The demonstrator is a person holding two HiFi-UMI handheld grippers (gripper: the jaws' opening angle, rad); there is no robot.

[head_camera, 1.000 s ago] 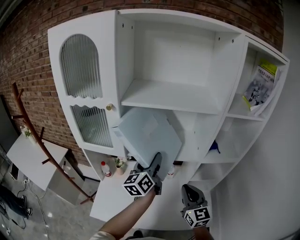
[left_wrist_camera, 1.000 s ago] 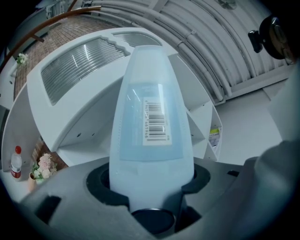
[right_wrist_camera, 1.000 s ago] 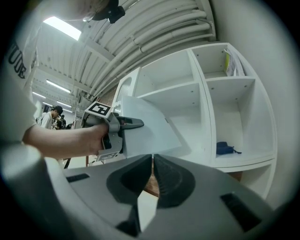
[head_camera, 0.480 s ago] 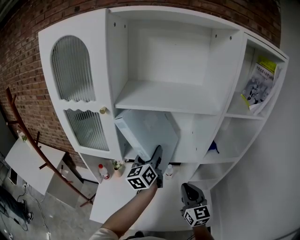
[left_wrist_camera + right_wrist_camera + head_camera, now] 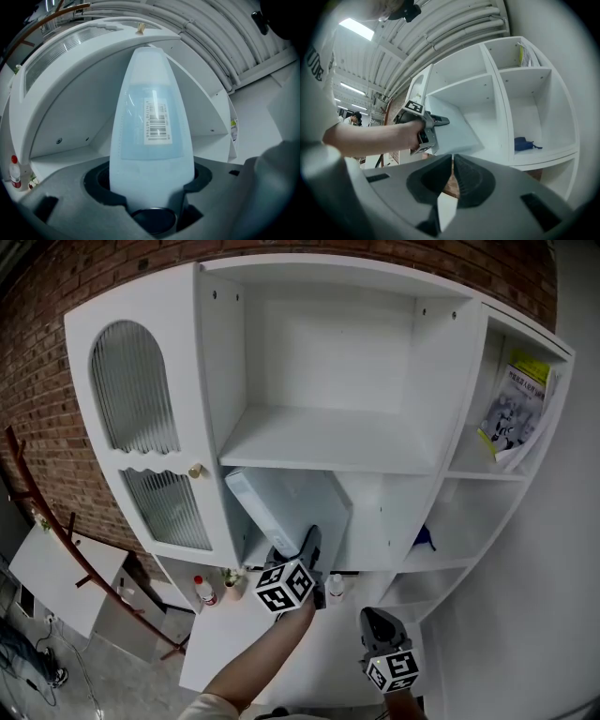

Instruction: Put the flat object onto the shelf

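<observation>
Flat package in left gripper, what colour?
Flat package: pale blue, white barcode label; clearest in left gripper view.

Flat object (image 5: pixel 291 507) below middle shelf (image 5: pixel 328 440)

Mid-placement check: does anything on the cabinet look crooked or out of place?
The flat object is askew: it slants corner-up in the compartment below the wide shelf, gripped by the left gripper, not lying flat. The booklet at upper right just leans.
</observation>
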